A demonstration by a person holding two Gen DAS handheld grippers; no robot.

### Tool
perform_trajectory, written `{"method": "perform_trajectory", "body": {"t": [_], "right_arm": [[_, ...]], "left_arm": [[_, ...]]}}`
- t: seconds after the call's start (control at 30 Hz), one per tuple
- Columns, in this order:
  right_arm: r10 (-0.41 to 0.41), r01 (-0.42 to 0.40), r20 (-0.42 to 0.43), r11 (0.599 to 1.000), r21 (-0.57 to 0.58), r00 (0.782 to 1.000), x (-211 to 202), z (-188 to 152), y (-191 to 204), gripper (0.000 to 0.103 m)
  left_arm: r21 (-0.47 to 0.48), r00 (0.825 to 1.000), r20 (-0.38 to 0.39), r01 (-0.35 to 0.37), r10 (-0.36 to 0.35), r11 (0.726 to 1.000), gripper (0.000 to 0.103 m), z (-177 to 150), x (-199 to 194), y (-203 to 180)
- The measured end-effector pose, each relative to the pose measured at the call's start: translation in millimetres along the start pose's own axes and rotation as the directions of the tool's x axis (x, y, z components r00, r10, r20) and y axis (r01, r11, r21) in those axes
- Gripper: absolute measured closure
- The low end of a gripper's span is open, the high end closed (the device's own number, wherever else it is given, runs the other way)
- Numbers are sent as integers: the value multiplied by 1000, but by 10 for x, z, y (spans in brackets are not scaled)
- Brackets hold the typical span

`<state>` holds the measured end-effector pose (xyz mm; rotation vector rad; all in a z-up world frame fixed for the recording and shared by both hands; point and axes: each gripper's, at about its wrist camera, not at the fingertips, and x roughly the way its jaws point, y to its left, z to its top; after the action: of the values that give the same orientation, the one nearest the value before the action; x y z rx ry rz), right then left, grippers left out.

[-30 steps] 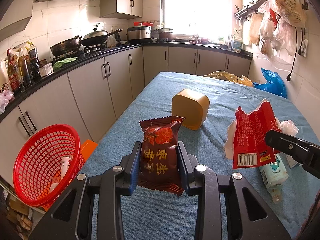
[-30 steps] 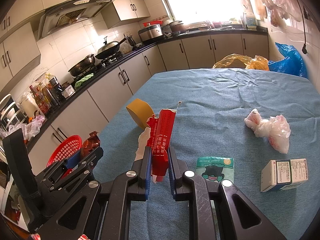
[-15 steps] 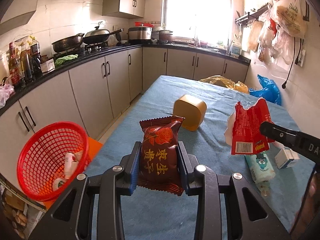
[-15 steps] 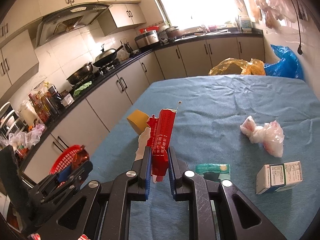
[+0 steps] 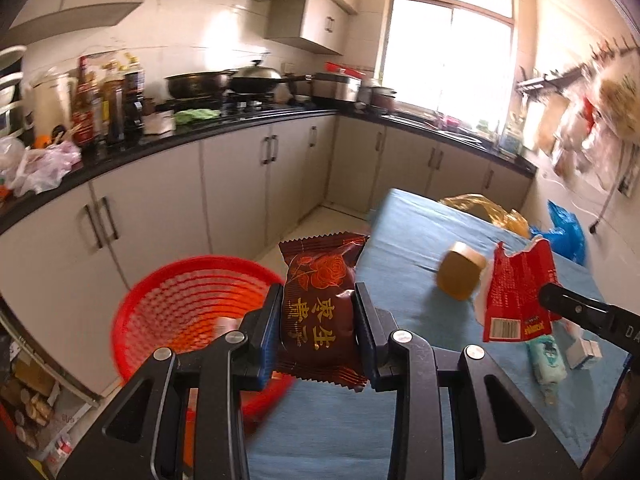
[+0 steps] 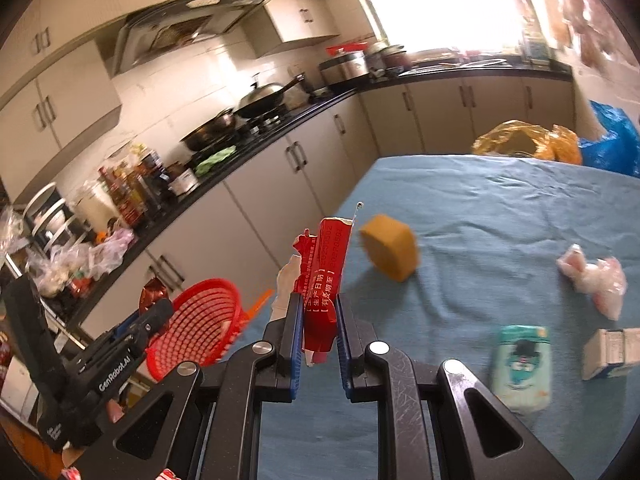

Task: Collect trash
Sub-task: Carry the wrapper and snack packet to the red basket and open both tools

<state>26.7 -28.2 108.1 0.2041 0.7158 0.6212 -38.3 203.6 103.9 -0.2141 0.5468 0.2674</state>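
My left gripper (image 5: 316,308) is shut on a dark brown snack packet (image 5: 318,308) with gold characters, held at the table's left edge beside the red mesh basket (image 5: 176,312) on the floor. My right gripper (image 6: 318,320) is shut on a torn red wrapper (image 6: 324,276), which also shows in the left wrist view (image 5: 516,292). The basket shows in the right wrist view (image 6: 196,324) too, with the left gripper (image 6: 152,312) in front of it.
On the blue table cloth (image 6: 480,208) lie a tan block (image 6: 390,246), a green tissue pack (image 6: 520,364), a small white box (image 6: 608,352) and a crumpled plastic bag (image 6: 596,280). Yellow and blue bags (image 6: 524,140) sit at the far end. Grey cabinets (image 5: 160,216) line the left.
Both grippers have swung left toward the table's edge. The red basket now sits much closer, beside the left gripper. Both packets stay gripped.
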Motion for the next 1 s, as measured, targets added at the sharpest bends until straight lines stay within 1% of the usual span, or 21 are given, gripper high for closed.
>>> {"method": "perform_trajectory", "body": {"t": [0.1,0.2,0.33,0.4,0.47,0.6,0.63,0.67,0.7,0.73,0.87,1.0], "right_arm": [[24,-25,-22,999,-35,999,149,11,240,87],[47,-50,-42,997,-62,998,316,19,472,87],[79,-87,-89,992,-86,993,615,17,769,86],[91,-102,-114,990,-95,989,771,7,904,86],[102,-116,-136,988,-100,986,910,-7,1013,86],[98,-117,-164,987,-110,982,1140,-40,1188,85],[93,-112,-168,988,-110,981,1191,-47,1217,84],[89,-109,-170,988,-111,982,1233,-50,1240,82],[87,-108,-170,988,-114,982,1258,-50,1255,74],[85,-104,-164,988,-114,983,1250,-49,1248,72],[78,-91,-128,991,-97,989,1086,-15,1121,71],[65,-74,-101,994,-82,993,857,-11,936,71]], "left_arm": [[-24,1000,-16,-19,19,1000,70,8,16,311],[-61,998,-32,-54,52,997,70,-13,68,630],[-106,996,-65,-73,67,992,70,-63,165,934],[-118,994,-81,-79,69,990,70,-94,225,1027],[-125,993,-94,-83,72,989,70,-121,273,1090],[-128,992,-112,-77,62,989,70,-177,342,1144],[-132,992,-113,-79,64,988,66,-180,352,1151],[-138,991,-113,-80,65,987,56,-186,355,1160],[-143,992,-107,-75,60,987,52,-187,348,1174],[-145,993,-99,-74,60,987,47,-187,330,1182],[-145,995,-85,-58,46,988,45,-183,263,1159],[-128,996,-81,-37,26,991,44,-178,207,1032]]}}
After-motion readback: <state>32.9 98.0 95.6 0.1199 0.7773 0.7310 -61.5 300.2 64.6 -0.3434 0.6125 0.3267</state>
